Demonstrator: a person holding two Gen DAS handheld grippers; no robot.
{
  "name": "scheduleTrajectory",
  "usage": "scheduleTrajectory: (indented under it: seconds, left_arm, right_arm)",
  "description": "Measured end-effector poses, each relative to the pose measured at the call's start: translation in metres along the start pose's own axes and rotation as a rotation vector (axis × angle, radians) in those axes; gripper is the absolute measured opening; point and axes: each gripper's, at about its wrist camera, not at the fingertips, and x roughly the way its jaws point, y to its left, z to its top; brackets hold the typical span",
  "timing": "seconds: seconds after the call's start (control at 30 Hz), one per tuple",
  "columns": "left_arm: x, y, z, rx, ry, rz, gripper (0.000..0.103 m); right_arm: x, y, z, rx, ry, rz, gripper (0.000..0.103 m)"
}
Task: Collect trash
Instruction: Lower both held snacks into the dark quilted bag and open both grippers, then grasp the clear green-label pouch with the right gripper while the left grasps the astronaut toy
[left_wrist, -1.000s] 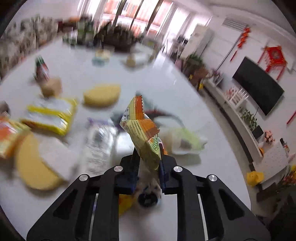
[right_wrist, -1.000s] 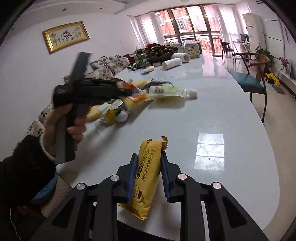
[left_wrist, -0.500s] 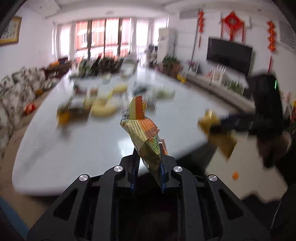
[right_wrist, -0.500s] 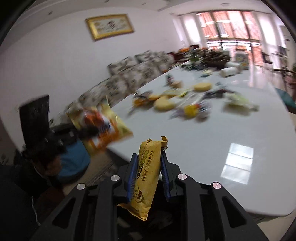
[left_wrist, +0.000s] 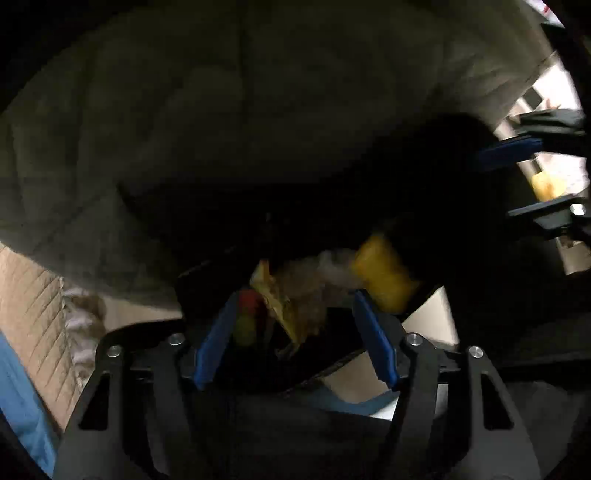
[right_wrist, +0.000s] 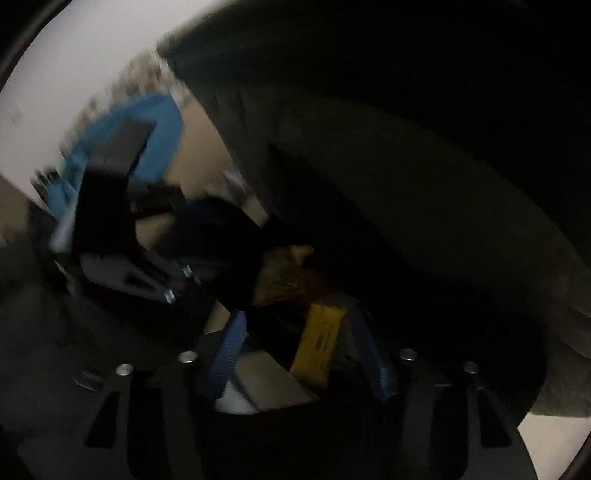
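Both views are dark and blurred, under the table's edge. My left gripper (left_wrist: 293, 299) is open; the orange-and-green snack wrapper (left_wrist: 284, 306) hangs loose between its fingers over a dark bin opening (left_wrist: 229, 236). A yellow packet (left_wrist: 384, 273) lies just beyond. My right gripper (right_wrist: 299, 325) is open too; the yellow wrapper (right_wrist: 317, 343) sits between its fingers without being pinched, above other trash (right_wrist: 284, 277). The right gripper (left_wrist: 532, 173) shows at the right edge of the left wrist view. The left gripper (right_wrist: 122, 236) shows at the left of the right wrist view.
The dull underside of the table (left_wrist: 221, 110) fills the upper part of the left wrist view. A blue seat cushion (right_wrist: 155, 129) and pale floor (right_wrist: 207, 147) show at the left of the right wrist view. Quilted beige fabric (left_wrist: 29, 302) is at the lower left.
Both grippers have dropped from table height down under the table edge to the dark bin. Both have opened, and the two wrappers are no longer pinched.
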Motion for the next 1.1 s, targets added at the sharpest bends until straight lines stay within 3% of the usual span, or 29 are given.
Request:
scheduleTrajectory:
  seconds: [0.07, 0.2, 0.3, 0.37, 0.43, 0.57, 0.77, 0.93, 1.03, 1.1]
  left_arm:
    - [-0.012, -0.001, -0.001, 0.015, -0.027, -0.018, 0.063]
    - [-0.074, -0.004, 0.006, 0.039, -0.164, -0.088, 0.066]
    - [-0.130, -0.011, 0.013, 0.049, -0.311, -0.117, 0.076]
    - [-0.161, -0.017, 0.031, 0.055, -0.407, -0.116, 0.078]
    - [-0.181, -0.020, 0.046, 0.046, -0.473, -0.128, 0.080]
    - [-0.196, -0.017, 0.070, -0.018, -0.514, -0.163, 0.080]
    - [-0.186, -0.015, 0.107, -0.109, -0.514, -0.190, 0.080]
    - [-0.181, -0.022, 0.143, -0.102, -0.496, -0.175, 0.080]
    - [-0.175, -0.025, 0.165, -0.087, -0.496, -0.155, 0.080]
    - [-0.172, -0.023, 0.182, -0.093, -0.507, -0.151, 0.080]
  right_arm:
    - [-0.025, 0.006, -0.001, -0.012, -0.053, 0.035, 0.055]
    - [-0.131, 0.010, 0.010, -0.064, -0.300, 0.020, 0.058]
    - [-0.204, -0.022, 0.040, -0.105, -0.453, -0.164, 0.072]
    - [-0.223, -0.059, 0.067, -0.146, -0.468, -0.344, 0.078]
    - [-0.225, -0.106, 0.092, -0.163, -0.419, -0.469, 0.078]
    - [-0.202, -0.195, 0.145, -0.193, -0.285, -0.560, 0.072]
    - [-0.177, -0.254, 0.170, -0.219, -0.218, -0.565, 0.070]
    - [-0.172, -0.284, 0.191, -0.079, -0.260, -0.433, 0.044]
    - [-0.178, -0.276, 0.181, -0.010, -0.304, -0.367, 0.038]
    - [-0.192, -0.270, 0.162, 0.073, -0.362, -0.268, 0.035]
